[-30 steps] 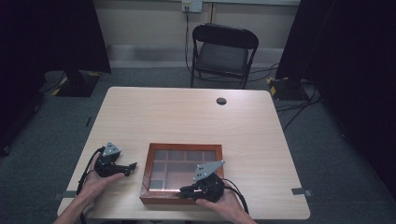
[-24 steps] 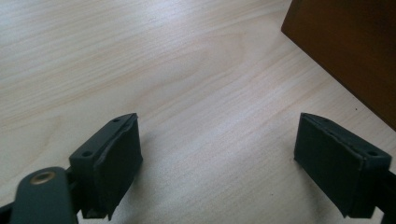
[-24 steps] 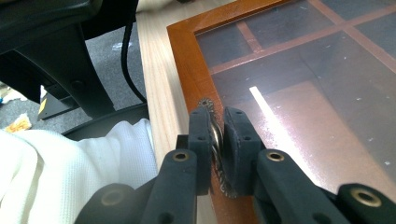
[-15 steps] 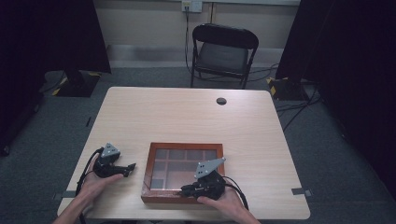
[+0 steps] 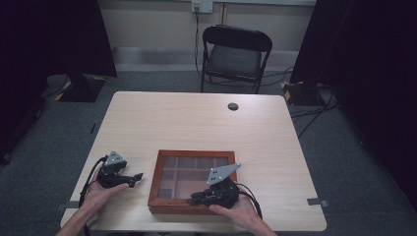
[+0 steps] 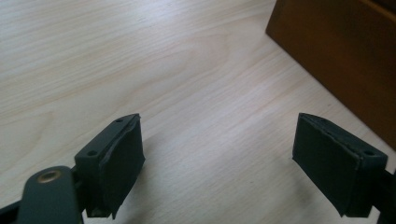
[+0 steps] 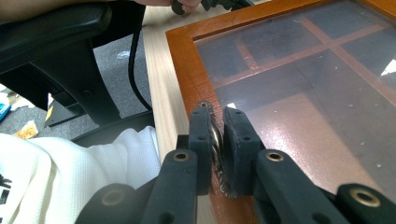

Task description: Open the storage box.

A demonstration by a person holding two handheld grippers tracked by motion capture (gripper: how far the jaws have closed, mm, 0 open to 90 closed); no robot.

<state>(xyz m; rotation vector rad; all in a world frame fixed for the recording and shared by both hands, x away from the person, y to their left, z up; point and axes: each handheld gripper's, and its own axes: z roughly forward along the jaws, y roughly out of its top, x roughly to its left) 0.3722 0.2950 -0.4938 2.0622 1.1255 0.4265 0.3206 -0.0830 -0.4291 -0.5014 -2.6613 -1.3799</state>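
Observation:
A brown wooden box (image 5: pixel 156 177) with a dark glass lid over several compartments lies near the table's front edge. My right gripper (image 5: pixel 194 198) rests on the box's front rim, held by a hand. Its jaws (image 7: pixel 216 114) are shut on a small metal clasp (image 7: pixel 215 140) at the edge of the lid frame (image 7: pixel 184 70). My left gripper (image 5: pixel 135 179) lies low on the table just left of the box, pointing toward it. It is open (image 6: pixel 219 154) with only bare wood between the pads, and its jaws have narrowed slightly. The box's side (image 6: pixel 336 56) stands ahead to the right.
The light wooden table (image 5: pixel 196 123) has a round cable hole (image 5: pixel 233 106) at the back. A black folding chair (image 5: pixel 236 54) stands beyond the far edge. A black seat (image 7: pixel 60 51) and the person's white clothing (image 7: pixel 70 172) lie at the table's near side.

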